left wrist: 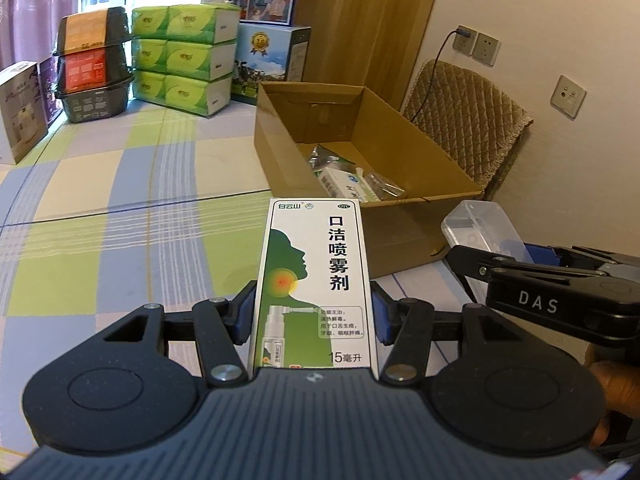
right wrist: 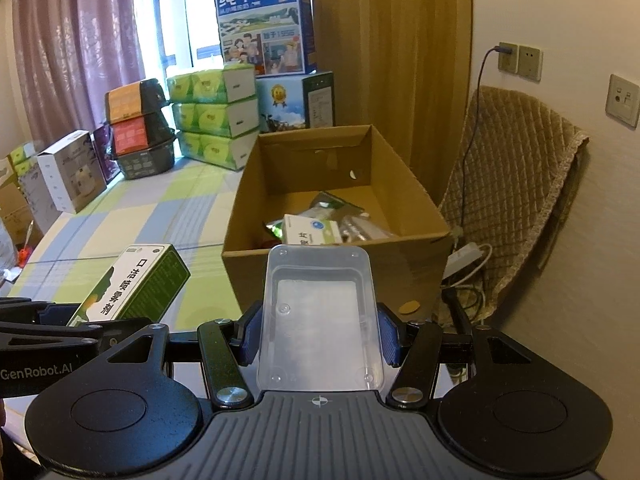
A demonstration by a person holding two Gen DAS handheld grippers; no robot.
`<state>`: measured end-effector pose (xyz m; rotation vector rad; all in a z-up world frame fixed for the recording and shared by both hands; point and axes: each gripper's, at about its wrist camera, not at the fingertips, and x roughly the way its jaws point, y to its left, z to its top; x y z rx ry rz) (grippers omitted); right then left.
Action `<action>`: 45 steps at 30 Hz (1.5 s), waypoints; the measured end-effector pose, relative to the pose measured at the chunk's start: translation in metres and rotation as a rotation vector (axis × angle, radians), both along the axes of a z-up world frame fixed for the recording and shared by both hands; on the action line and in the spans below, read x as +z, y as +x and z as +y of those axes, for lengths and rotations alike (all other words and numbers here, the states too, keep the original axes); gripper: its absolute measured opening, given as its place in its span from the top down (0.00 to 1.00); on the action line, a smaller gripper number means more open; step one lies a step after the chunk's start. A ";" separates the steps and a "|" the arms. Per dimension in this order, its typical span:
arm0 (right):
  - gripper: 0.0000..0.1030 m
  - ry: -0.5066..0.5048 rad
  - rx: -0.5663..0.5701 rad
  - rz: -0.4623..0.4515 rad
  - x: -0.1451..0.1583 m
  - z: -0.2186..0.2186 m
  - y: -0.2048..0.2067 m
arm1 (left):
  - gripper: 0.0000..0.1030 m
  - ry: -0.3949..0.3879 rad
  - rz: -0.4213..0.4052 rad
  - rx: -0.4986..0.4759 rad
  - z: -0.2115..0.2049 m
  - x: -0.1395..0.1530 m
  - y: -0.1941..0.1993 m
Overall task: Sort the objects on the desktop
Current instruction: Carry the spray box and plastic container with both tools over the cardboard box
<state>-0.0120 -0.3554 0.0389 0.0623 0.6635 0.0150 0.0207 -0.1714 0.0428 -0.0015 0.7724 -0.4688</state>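
The left gripper (left wrist: 314,316) is clamped on a tall white-and-green medicine carton (left wrist: 314,284) printed with a green head silhouette, its blue pads (left wrist: 245,314) pressing both long sides so the carton stands out forward between them, above the desk (left wrist: 100,208) with its green, blue and cream checked cloth. The right gripper (right wrist: 320,338) holds a clear rectangular plastic container (right wrist: 320,320) the same way, the container reaching forward from between its fingers. In the right wrist view the carton (right wrist: 132,284) sits just to the left of the container, tilted; in the left wrist view the container (left wrist: 484,224) shows to the right, beside the right gripper (left wrist: 472,258). Just beyond both lies an open brown cardboard box (right wrist: 312,276) on the desk, holding a white-and-green packet (right wrist: 312,232) and some clear wrappers. Farther back stand stacked green tissue packs (right wrist: 216,116), black baskets (right wrist: 140,128) and blue milk cartons (right wrist: 264,20) by the purple curtain (right wrist: 76,40). A quilted brown chair (right wrist: 516,184) stands right of the box.
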 end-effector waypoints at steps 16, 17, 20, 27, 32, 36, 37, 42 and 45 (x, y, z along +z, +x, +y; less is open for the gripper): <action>0.48 -0.006 -0.026 -0.004 0.001 -0.015 0.004 | 0.51 -0.006 -0.006 -0.032 -0.023 0.003 0.008; 0.48 -0.007 -0.027 -0.004 0.001 -0.015 0.005 | 0.51 -0.006 -0.007 -0.032 -0.024 0.003 0.008; 0.48 -0.012 -0.025 -0.010 0.002 -0.016 0.007 | 0.51 -0.009 -0.013 -0.035 -0.027 0.005 0.011; 0.48 -0.030 -0.023 -0.030 0.010 -0.021 0.016 | 0.51 -0.013 -0.033 -0.035 -0.035 0.014 0.023; 0.48 -0.037 -0.027 -0.048 0.017 -0.029 0.028 | 0.51 -0.016 -0.052 -0.037 -0.043 0.020 0.034; 0.48 -0.043 -0.028 -0.057 0.022 -0.036 0.041 | 0.51 -0.018 -0.058 -0.034 -0.049 0.023 0.046; 0.48 -0.046 -0.027 -0.059 0.022 -0.037 0.044 | 0.51 -0.018 -0.059 -0.033 -0.051 0.024 0.049; 0.48 -0.037 -0.024 -0.052 0.025 -0.046 0.064 | 0.51 -0.019 -0.061 -0.028 -0.058 0.028 0.065; 0.48 -0.038 -0.019 -0.050 0.026 -0.048 0.076 | 0.51 -0.023 -0.056 -0.025 -0.062 0.030 0.075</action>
